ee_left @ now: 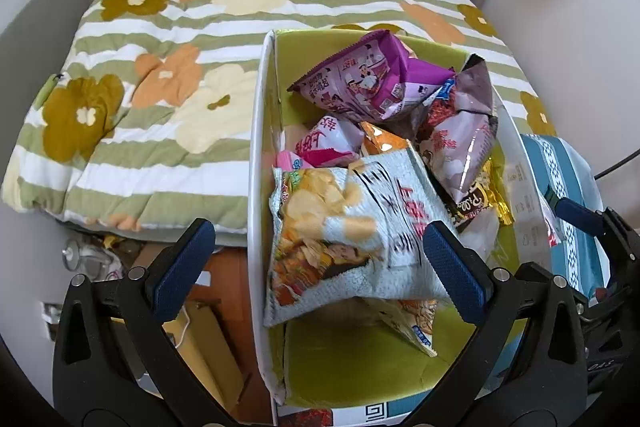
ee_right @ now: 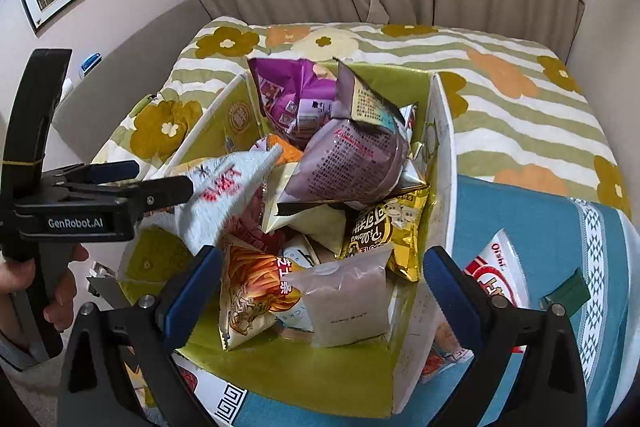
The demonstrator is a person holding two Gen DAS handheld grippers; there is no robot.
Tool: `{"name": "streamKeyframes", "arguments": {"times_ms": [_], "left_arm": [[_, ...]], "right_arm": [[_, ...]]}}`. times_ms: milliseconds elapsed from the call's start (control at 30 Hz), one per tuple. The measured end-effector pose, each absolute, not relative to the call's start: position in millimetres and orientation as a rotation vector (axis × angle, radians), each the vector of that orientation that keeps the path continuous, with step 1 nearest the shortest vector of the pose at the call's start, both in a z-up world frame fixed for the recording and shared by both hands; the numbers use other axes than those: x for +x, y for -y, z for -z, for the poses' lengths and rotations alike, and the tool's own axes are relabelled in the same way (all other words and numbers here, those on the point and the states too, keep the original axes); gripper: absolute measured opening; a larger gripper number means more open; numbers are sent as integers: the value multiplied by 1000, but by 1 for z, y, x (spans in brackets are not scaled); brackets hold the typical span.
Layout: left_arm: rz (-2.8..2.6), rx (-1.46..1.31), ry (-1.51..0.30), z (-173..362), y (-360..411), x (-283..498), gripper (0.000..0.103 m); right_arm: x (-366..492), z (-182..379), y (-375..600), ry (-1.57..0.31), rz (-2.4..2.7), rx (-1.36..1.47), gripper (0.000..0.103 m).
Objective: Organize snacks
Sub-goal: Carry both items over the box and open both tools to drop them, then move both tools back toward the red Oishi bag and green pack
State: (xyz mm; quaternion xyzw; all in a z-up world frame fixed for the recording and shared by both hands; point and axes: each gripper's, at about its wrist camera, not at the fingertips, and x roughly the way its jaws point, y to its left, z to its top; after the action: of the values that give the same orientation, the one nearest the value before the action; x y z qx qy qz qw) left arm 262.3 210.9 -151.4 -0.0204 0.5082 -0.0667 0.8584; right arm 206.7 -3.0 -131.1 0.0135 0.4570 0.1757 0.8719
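A green-lined cardboard box (ee_left: 260,147) (ee_right: 444,163) holds several snack bags. My left gripper (ee_left: 320,247) is open above the box's near-left corner; a pale grey potato chip bag (ee_left: 352,227) lies between its fingers, and I cannot tell whether it touches them. In the right wrist view the left gripper (ee_right: 160,179) is beside that chip bag (ee_right: 224,195). A purple bag (ee_left: 360,79) (ee_right: 296,95) and a mauve bag (ee_left: 460,143) (ee_right: 352,159) lie further back. My right gripper (ee_right: 320,279) is open and empty over the box's near edge, above a clear pouch (ee_right: 348,299).
The box sits on a teal patterned cloth (ee_right: 540,227) beside a flowered striped quilt (ee_left: 140,87) (ee_right: 520,99). A red-and-white snack bag (ee_right: 500,275) lies on the cloth right of the box. Curtains hang behind. Clutter lies on the floor at left (ee_left: 200,307).
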Motion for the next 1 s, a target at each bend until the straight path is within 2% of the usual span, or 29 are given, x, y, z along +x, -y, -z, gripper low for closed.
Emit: {"name": "streamKeyframes", "arguments": {"times_ms": [567, 1000], "left_arm": [[69, -42, -973, 107, -168, 212, 103], [29, -42, -904, 92, -40, 146, 103]], "right_arm": [[175, 83, 51, -817, -356, 57, 100], [138, 65, 184, -779, -327, 44, 100]]}}
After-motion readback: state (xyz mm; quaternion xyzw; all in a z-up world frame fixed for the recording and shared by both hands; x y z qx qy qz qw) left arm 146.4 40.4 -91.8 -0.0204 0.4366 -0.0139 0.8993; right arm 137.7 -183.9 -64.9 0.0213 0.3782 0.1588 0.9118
